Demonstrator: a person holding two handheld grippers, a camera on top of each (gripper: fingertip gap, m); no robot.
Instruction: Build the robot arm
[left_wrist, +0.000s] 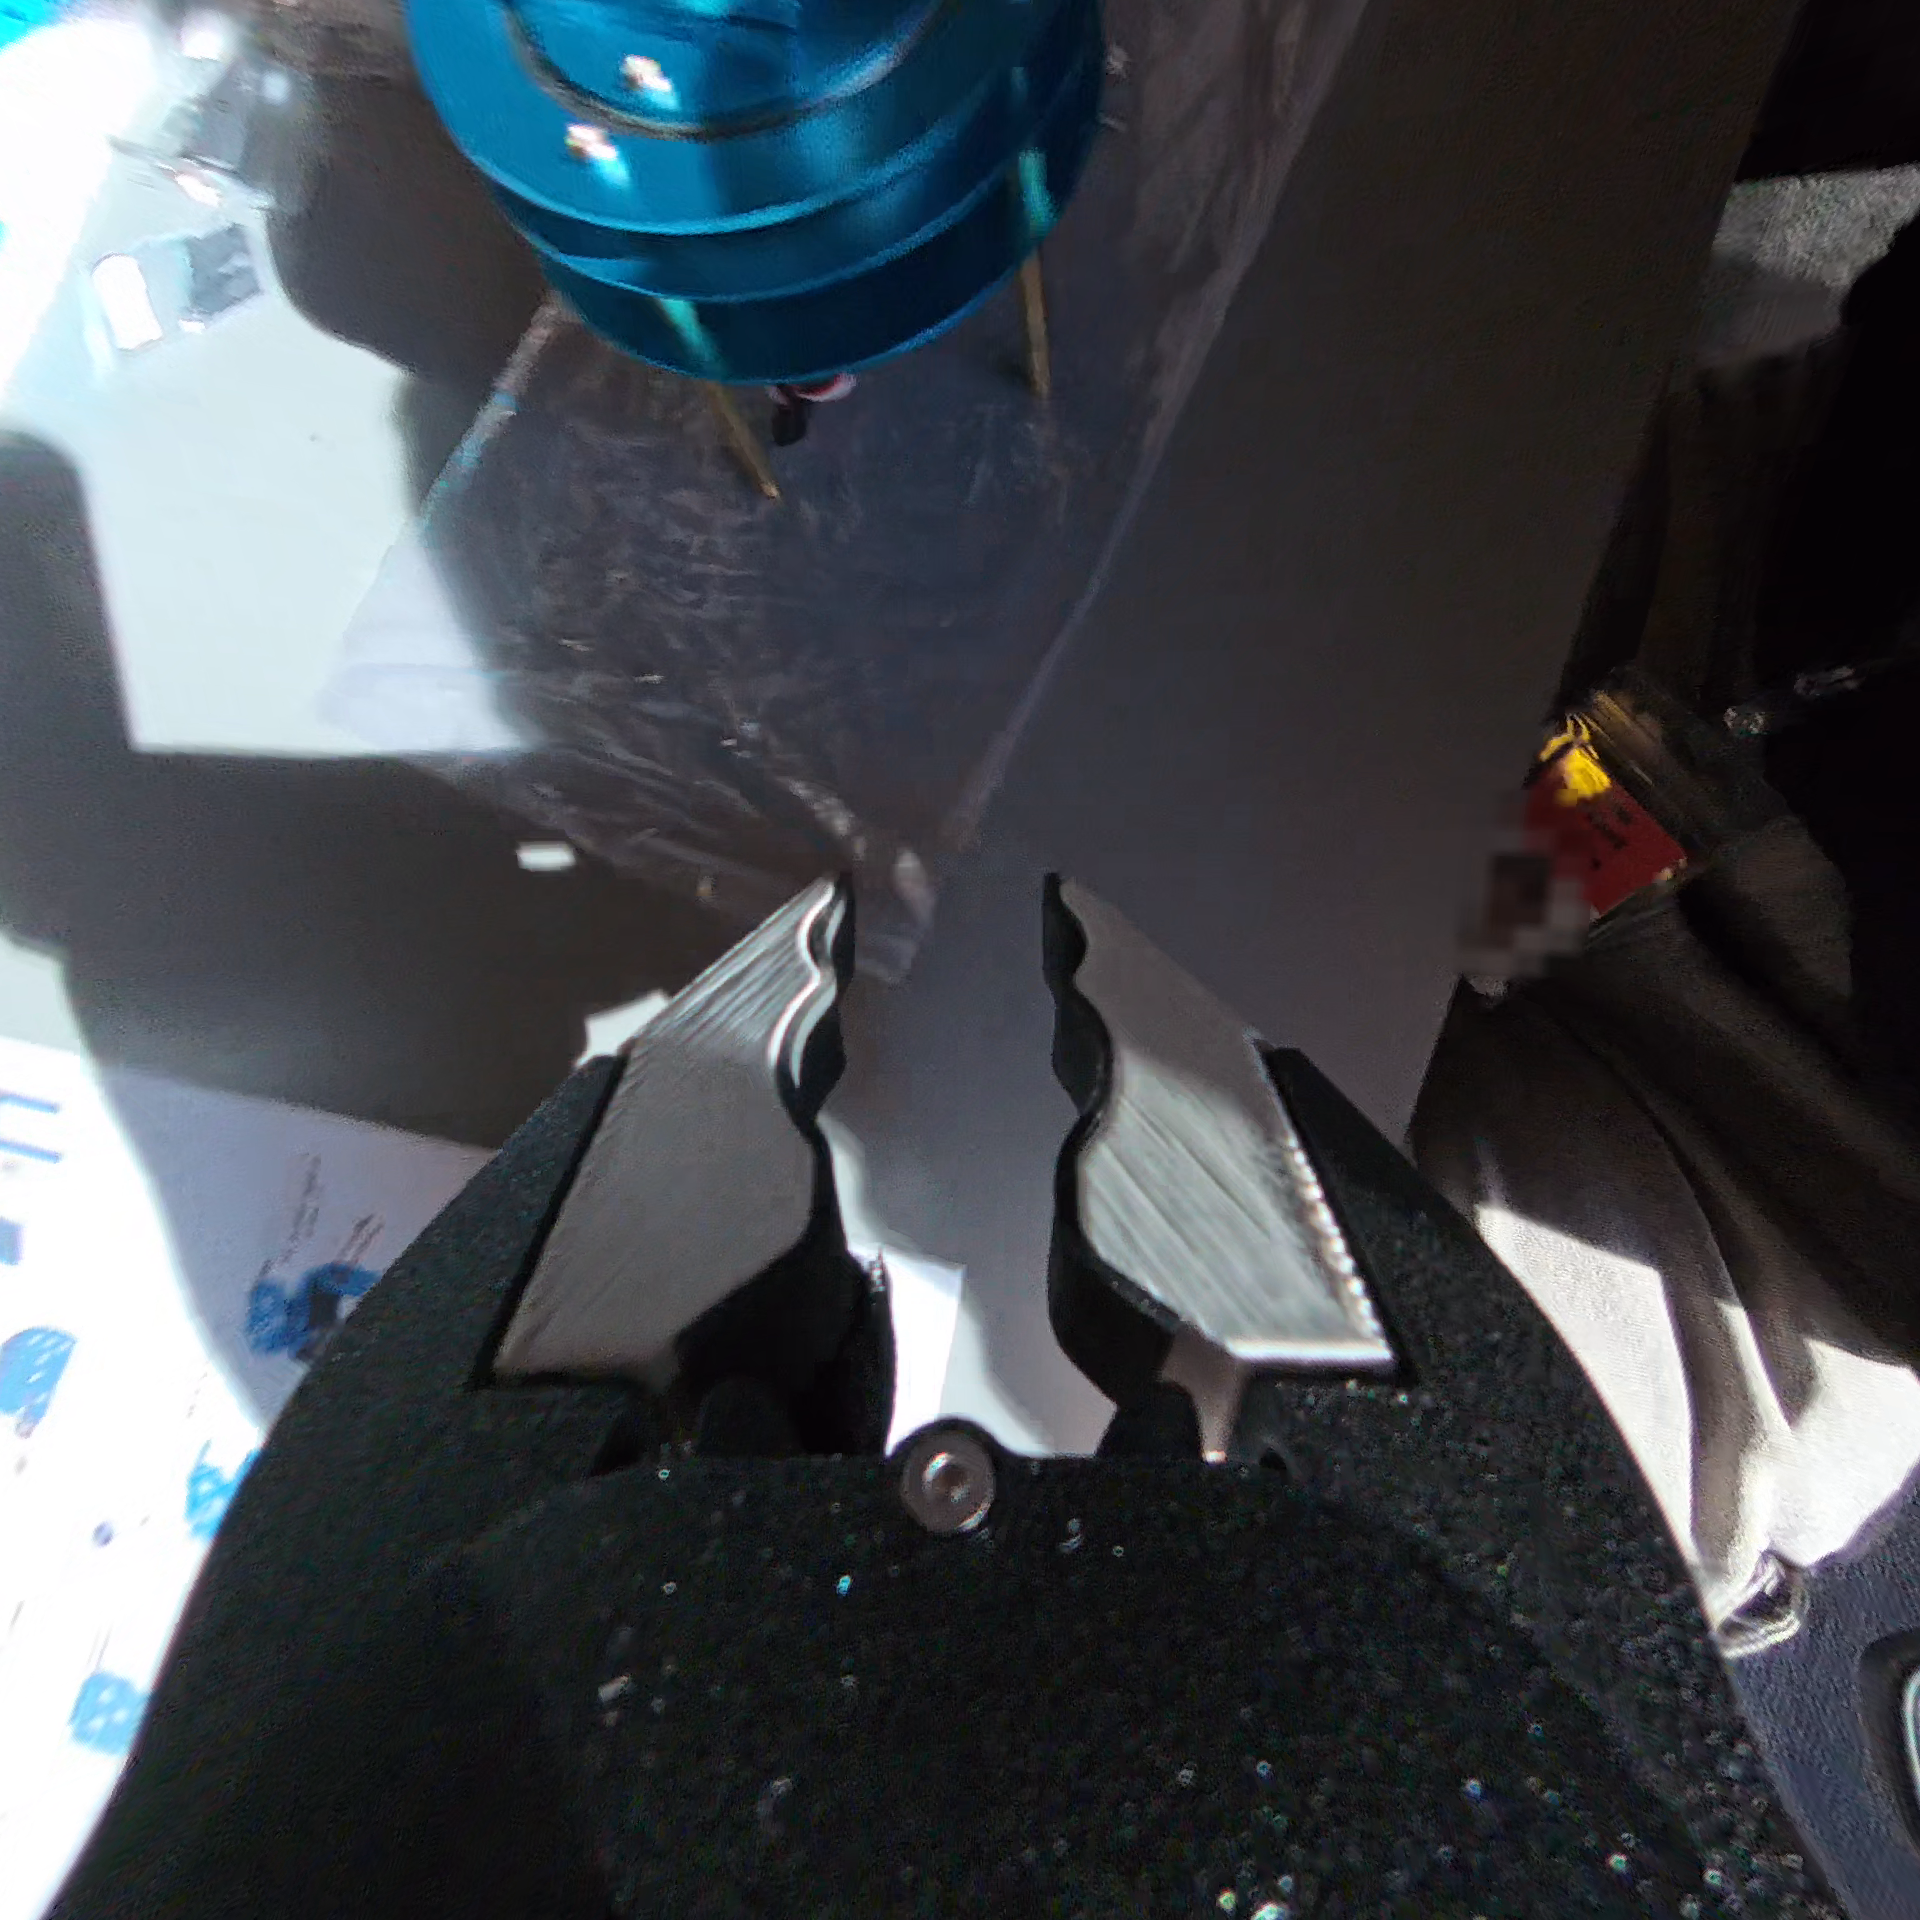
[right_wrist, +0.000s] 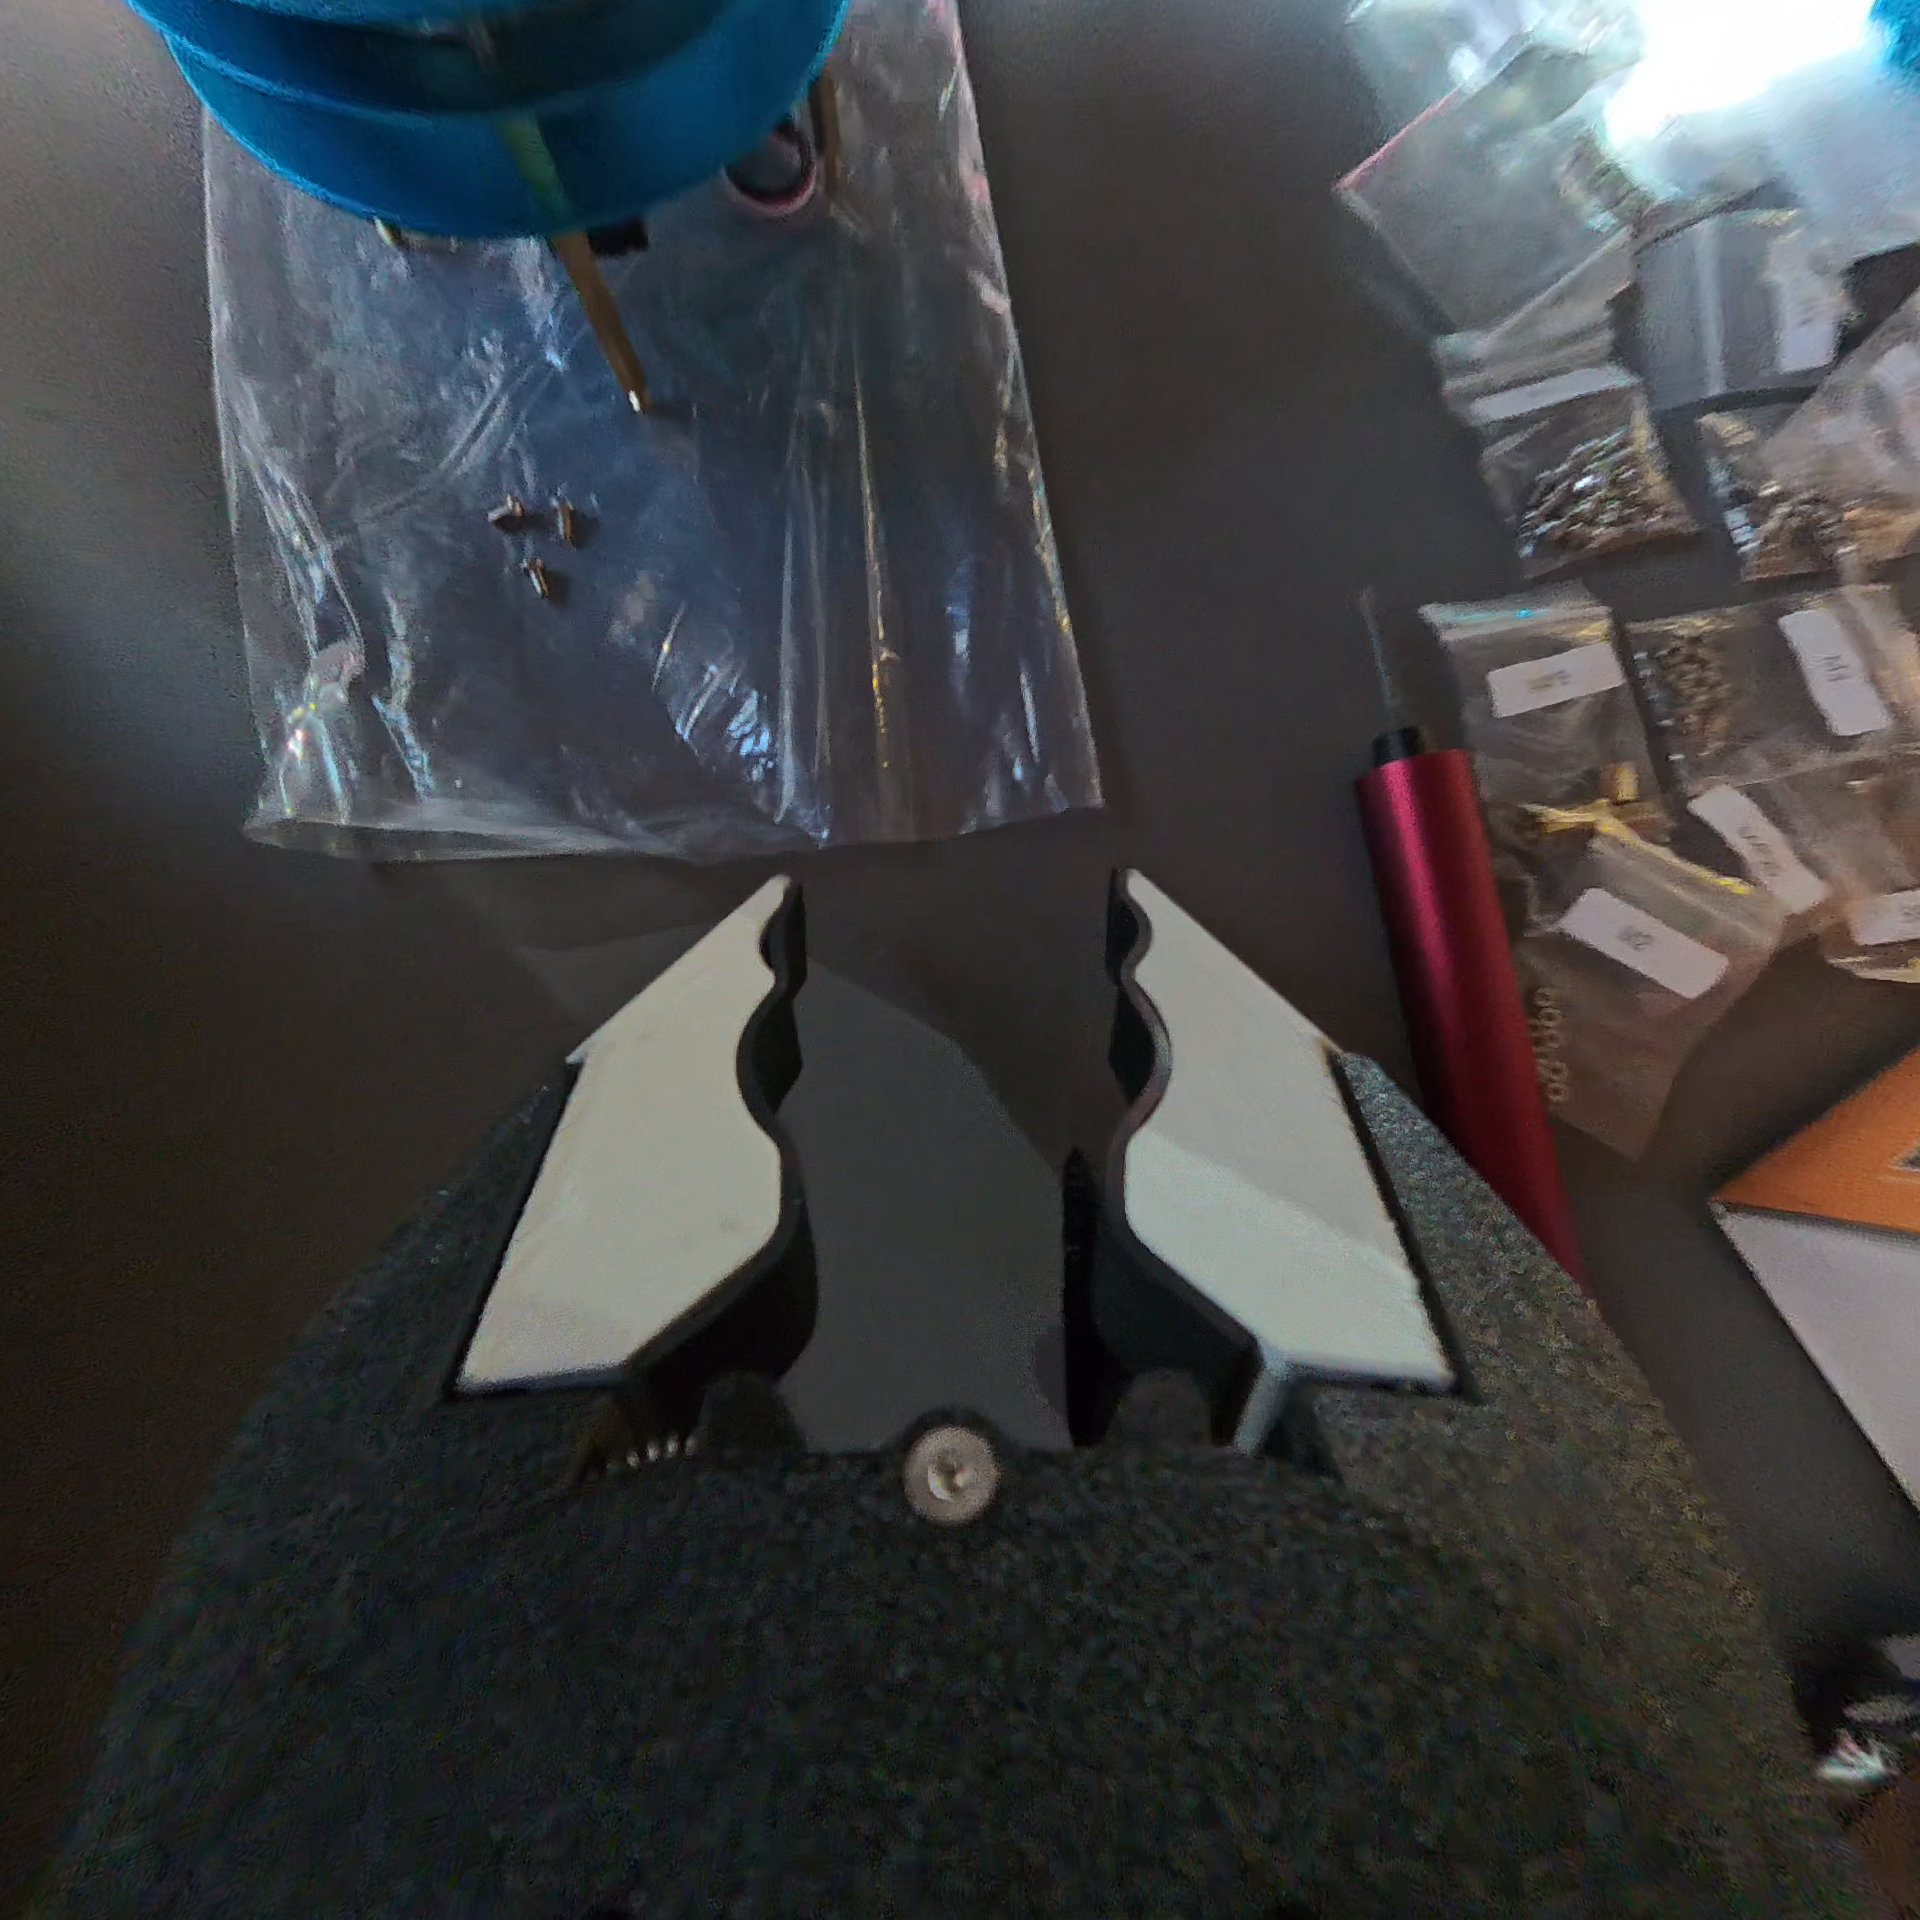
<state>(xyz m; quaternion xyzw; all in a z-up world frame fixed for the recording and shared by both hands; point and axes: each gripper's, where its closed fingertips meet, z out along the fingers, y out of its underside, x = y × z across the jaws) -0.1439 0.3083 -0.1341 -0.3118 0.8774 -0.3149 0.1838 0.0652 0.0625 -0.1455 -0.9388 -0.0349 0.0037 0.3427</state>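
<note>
The left gripper (left_wrist: 945, 883) hovers with its fingers parted and nothing between them. At its 12 o'clock, a blue ringed metal part (left_wrist: 758, 187) stands on thin brass legs atop a clear plastic bag (left_wrist: 665, 644).

The right gripper (right_wrist: 956, 883) is likewise parted and empty, just short of the bag's (right_wrist: 644, 582) near edge. Small screws (right_wrist: 535, 530) lie on the bag at 11 o'clock. A red cylindrical tool (right_wrist: 1455, 966) lies at 3 o'clock, with labelled parts bags (right_wrist: 1662, 675) beyond it.
</note>
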